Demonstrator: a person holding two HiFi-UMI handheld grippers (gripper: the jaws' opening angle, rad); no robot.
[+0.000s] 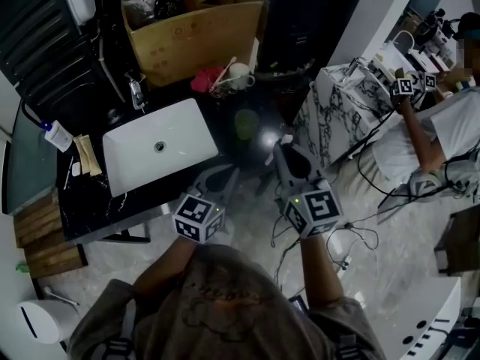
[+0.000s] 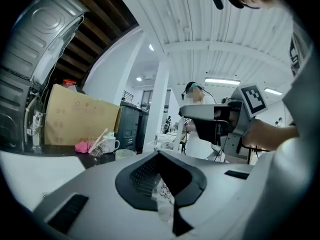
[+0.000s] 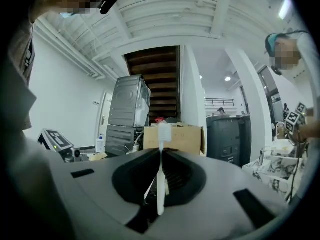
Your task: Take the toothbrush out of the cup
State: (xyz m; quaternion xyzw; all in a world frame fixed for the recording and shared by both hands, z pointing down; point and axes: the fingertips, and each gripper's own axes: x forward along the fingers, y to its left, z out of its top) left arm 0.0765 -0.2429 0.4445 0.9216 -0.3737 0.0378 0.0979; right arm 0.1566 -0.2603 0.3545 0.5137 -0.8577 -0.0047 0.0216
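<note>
1. Right tool [image 3: 161, 152]: closed on the white toothbrush [image 3: 160, 184], gripped on the handle with the bristle head up, probably to keep the lift straight.
2. Toothbrush: held in the air off the desk [image 1: 225, 111] edge, clear of the green cup [image 1: 244, 124] standing there.
3. Left tool [image 2: 157, 154]: closed, empty, parked alongside.
4. Writing: none legible; only square markers on the tools' cubes.

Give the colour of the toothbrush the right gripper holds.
White. The toothbrush shows best in the right gripper view.
</note>
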